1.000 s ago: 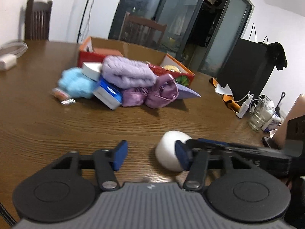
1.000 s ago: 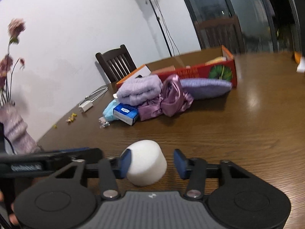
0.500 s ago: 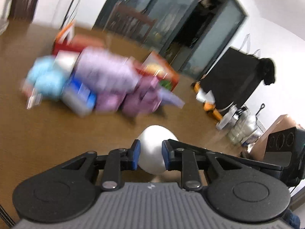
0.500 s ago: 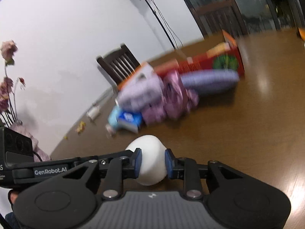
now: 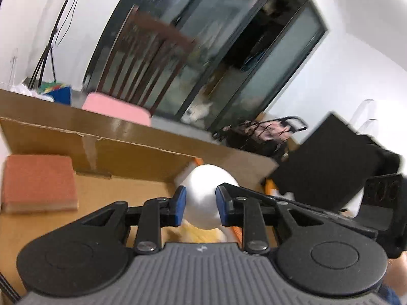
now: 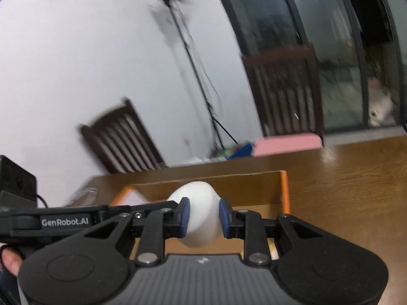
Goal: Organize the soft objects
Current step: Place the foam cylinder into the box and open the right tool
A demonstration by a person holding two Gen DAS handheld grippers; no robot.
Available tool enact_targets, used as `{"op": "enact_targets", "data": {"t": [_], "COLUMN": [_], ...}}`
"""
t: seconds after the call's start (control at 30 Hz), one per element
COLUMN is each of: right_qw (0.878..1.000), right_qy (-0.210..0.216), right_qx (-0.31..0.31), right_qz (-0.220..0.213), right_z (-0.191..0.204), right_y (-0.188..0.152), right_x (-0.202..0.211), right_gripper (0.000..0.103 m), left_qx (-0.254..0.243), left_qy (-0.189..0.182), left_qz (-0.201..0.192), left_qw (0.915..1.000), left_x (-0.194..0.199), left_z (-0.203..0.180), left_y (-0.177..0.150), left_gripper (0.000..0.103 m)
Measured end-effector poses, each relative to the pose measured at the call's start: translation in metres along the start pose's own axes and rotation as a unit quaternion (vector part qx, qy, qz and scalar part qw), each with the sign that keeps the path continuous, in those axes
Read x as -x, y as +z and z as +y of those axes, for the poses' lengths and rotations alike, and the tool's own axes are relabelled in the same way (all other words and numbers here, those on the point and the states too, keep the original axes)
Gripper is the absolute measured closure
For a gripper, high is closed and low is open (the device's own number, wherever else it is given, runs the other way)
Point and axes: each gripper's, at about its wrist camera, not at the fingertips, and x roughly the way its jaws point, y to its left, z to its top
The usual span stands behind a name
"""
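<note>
- The wooden surface (image 6: 356, 178) carries an open cardboard box (image 5: 132, 152).
- Left gripper (image 5: 199, 206) and right gripper (image 6: 204, 218) both clench the white foam ball (image 5: 207, 195), squeezed oval, above the box.
- An orange sponge (image 5: 38, 183) lies inside.

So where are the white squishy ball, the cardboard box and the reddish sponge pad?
white ball (image 5: 205, 198), left wrist view, its bulging middle between the blue pads.
cardboard box (image 5: 132, 156), left wrist view, inner face of its far wall.
reddish sponge pad (image 5: 38, 180), left wrist view, its top face.
</note>
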Motion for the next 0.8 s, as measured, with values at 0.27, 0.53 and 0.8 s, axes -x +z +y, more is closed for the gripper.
{"op": "enact_targets", "data": {"t": [0.27, 0.53, 0.8], "right_qw": [0.993, 0.988, 0.987], "right_qy": [-0.102, -0.125, -0.107], "right_qx": [0.044, 0.086, 0.110], "right_qz": [0.029, 0.013, -0.044], "right_z": [-0.022, -0.006, 0.033], "right_y": [0.008, 0.010, 0.026], "right_x": [-0.076, -0.063, 0.038], "right_gripper": [0.074, 0.071, 0.062], "left_qx": [-0.004, -0.055, -0.101], "left_qy": [0.087, 0.107, 0.160], "left_qz": [0.045, 0.003, -0.055], "left_qw": [0.9952, 0.9928, 0.9804], "left_x": [-0.063, 0.004, 0.130], "left_z": [0.029, 0.013, -0.021], "left_y": [0.015, 0.022, 0.020], "left_gripper": [0.061, 0.051, 0.036]}}
